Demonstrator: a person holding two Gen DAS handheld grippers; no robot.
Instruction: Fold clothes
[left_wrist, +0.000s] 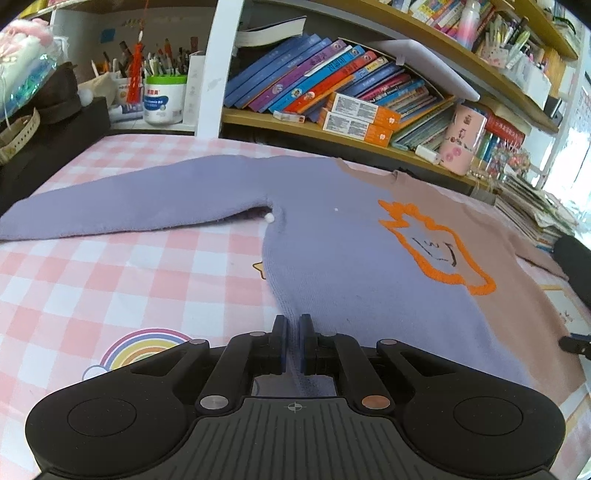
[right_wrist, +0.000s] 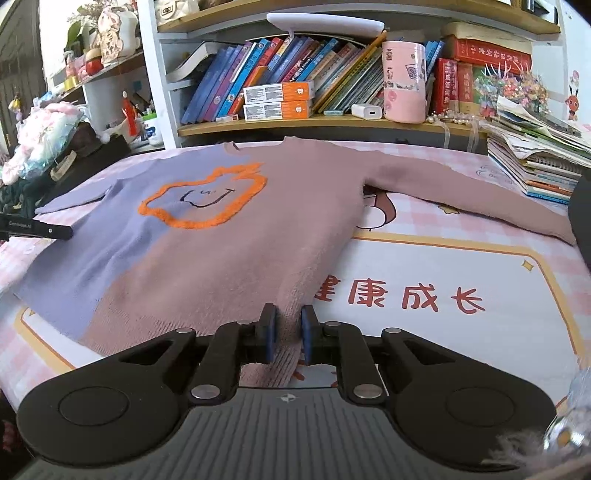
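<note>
- Lilac knit is sitting pinched between the blue pads of the left gripper (left_wrist: 293, 334), which is clamping the near left corner of the sweater's (left_wrist: 332, 236) hem.
- Dusty-pink knit is bunching between the fingers of the right gripper (right_wrist: 288, 328) at the near right hem corner; they are standing a little apart with fabric filling the gap, so it is gripping cloth as well.
- Outward from both grippers, the sweater is lying flat and face up on the pink checked table cover (left_wrist: 110, 266), hem near, neckline far by the bookshelf (right_wrist: 332, 127).
- The orange outlined face motif (right_wrist: 203, 199) is showing mid-chest, where the lilac and pink halves are meeting.
- The lilac sleeve (left_wrist: 110, 206) is stretching out to the left, the pink sleeve (right_wrist: 480, 192) to the right, both spread open.
- Judging by the twin hem grips, a lengthwise fold is likely in hand, though a garment merely being smoothed flat would look the same.
- To do it well: lifting both corners level, keeping the hem taut between the grippers, and avoiding dragging the cover along.
</note>
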